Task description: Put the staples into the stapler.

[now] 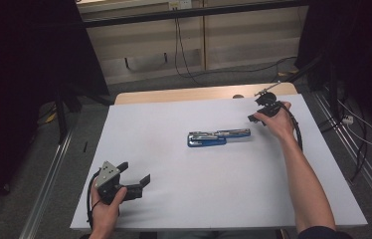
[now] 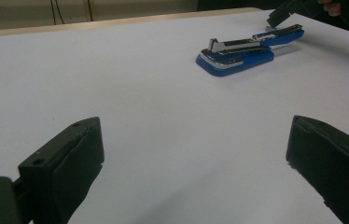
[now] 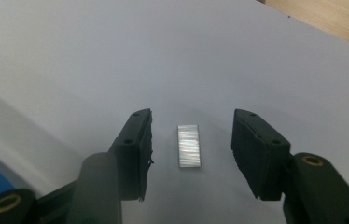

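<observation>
The staple strip (image 3: 189,145), a thin, flat, shiny metal bar, lies on the white desk (image 1: 174,209) between the right gripper (image 3: 191,156)'s jaws, apart and untouching, just right of the open blue stapler (image 1: 219,137). Closing askew, the pads could skid off or snap it. The left gripper (image 2: 193,168), jaws wide, sits well left of the stapler.

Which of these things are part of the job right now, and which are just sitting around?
In the job:
- strip of staples, lying between the open right gripper jaws, untouched
- blue stapler, opened out flat on the table

Just about:
- left gripper, open, over bare white table
- cables on the floor beyond
</observation>
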### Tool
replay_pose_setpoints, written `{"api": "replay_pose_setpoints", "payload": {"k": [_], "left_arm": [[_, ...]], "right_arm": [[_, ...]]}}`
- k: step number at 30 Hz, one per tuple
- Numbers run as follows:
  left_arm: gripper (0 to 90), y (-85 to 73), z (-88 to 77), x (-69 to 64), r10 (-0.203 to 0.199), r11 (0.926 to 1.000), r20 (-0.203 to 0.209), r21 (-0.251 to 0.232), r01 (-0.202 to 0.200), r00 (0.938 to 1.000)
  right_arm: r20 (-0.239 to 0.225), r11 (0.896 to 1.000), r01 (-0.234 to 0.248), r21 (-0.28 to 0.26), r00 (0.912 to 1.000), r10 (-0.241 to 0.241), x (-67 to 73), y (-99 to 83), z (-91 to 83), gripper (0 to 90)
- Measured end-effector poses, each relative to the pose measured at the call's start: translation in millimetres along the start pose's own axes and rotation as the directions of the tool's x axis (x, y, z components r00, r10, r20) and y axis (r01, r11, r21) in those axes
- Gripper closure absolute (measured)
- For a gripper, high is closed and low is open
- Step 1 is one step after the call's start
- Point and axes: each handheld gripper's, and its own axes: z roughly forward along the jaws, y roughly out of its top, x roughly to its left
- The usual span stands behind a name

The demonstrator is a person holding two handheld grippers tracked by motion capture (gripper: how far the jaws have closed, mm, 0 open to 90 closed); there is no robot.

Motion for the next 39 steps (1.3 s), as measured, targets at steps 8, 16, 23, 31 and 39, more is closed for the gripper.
{"api": "replay_pose_setpoints", "payload": {"k": [8,16,23,31,39], "left_arm": [[4.3,-0.6,0.8,-3.0,0.012,0.9999,0.013,0.011,-0.012,0.9999],[4.3,-0.7,1.2,-2.6,0.016,0.9997,0.013,0.017,-0.016,0.9998],[4.3,-0.7,0.0,-2.6,0.018,0.9997,0.014,0.014,-0.018,0.9998],[4.3,-0.5,-0.6,-2.9,0.021,0.9997,0.014,0.015,-0.022,0.9997],[4.3,-0.6,-1.4,-1.8,0.016,0.9998,0.01,0.012,-0.016,0.9998]], "right_arm": [[-0.014,0.998,0.017,0.058,0.9998,-0.016,-0.1,-0.3,7.4,60.6],[-0.033,0.997,0.01,0.074,0.9994,-0.008,-0.2,-0.5,8.0,69.0],[-0.031,0.995,-0.001,0.095,0.9995,0.004,0.1,1.1,7.6,72.7],[-0.027,0.993,0.006,0.115,0.9996,-0.003,0.7,2.5,6.9,79.0],[-0.027,0.995,0.0,0.1,0.9996,0.003,1.3,-0.3,5.5,79.1]]}}
